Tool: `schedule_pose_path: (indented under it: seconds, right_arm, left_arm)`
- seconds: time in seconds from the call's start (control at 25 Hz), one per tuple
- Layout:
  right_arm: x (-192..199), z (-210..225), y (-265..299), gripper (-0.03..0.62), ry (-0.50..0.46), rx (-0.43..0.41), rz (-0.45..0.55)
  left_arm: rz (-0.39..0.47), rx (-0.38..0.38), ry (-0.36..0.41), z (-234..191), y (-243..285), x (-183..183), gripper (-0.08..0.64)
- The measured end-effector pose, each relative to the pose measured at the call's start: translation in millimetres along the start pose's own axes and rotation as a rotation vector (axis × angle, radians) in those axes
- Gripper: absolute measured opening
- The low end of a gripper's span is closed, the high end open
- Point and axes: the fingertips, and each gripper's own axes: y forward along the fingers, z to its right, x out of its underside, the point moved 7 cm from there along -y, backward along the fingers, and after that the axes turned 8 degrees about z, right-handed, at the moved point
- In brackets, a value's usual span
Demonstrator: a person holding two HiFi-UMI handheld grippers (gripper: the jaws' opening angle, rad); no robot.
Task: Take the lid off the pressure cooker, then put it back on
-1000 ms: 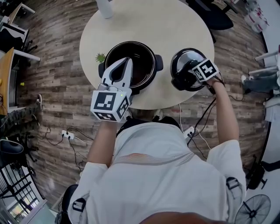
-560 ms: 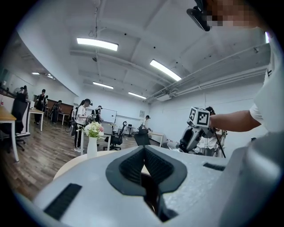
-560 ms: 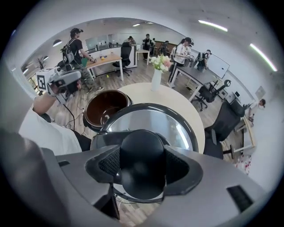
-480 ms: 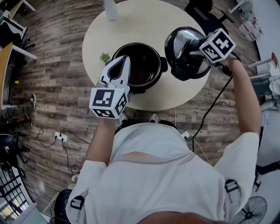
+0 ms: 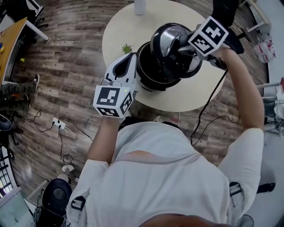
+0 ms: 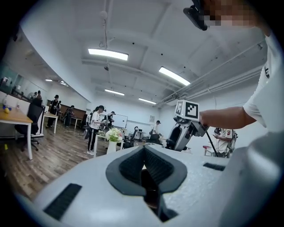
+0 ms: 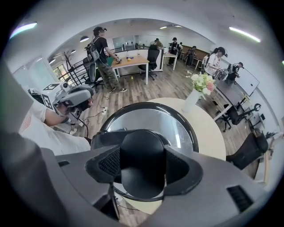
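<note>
Head view: nearest the camera was the person's white shirt, with both arms reaching forward to a round pale table. The left gripper lay just off the table's near-left edge, its marker cube towards the person and its tips pointing at the left side of the black pressure cooker pot. Whether the tips touched the pot could not be told.

Over the pot's right part, the lid was carried tilted, its shiny face ringed by a black rim. The right gripper came down on it from the right, its marker cube uppermost. The lid overlapped the pot's mouth, but whether the rims met could not be told. Beyond the pot a small green plant stood on the table, and a white vase stood at its far edge.

In the left gripper view, the left gripper had its dark pads pressed together with nothing between them. Past them the right gripper showed under its marker cube, and a vase of flowers stood to its left.

In the right gripper view, the right gripper was clamped on the lid's black knob, one pad against each side of it. The lid spread out just below the jaws, with the table behind it. The vase stood at the far edge, and people stood at desks beyond.
</note>
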Motion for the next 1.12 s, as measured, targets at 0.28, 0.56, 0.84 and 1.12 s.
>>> schedule_pose_path:
  seconds: [0.28, 0.56, 0.84, 1.12]
  right_arm:
    - [-23, -25, 61, 0.282, 0.014, -0.036, -0.088]
    - [-13, -33, 92, 0.282, 0.123, -0.012, -0.172]
    - [-9, -34, 111, 0.282, 0.198, 0.016, -0.196]
    - [-8, -35, 126, 0.282, 0.199, 0.017, -0.228]
  left_arm:
    - [0.022, -0.042, -0.014, -27, -30, 0, 0.005]
    - [0.024, -0.011, -0.044, -41, -35, 6, 0.005]
    - [0.011, 0.052, -0.047, -40, -29, 6, 0.005]
    - [0.001, 0.050, -0.051, -47, -34, 8, 0.005]
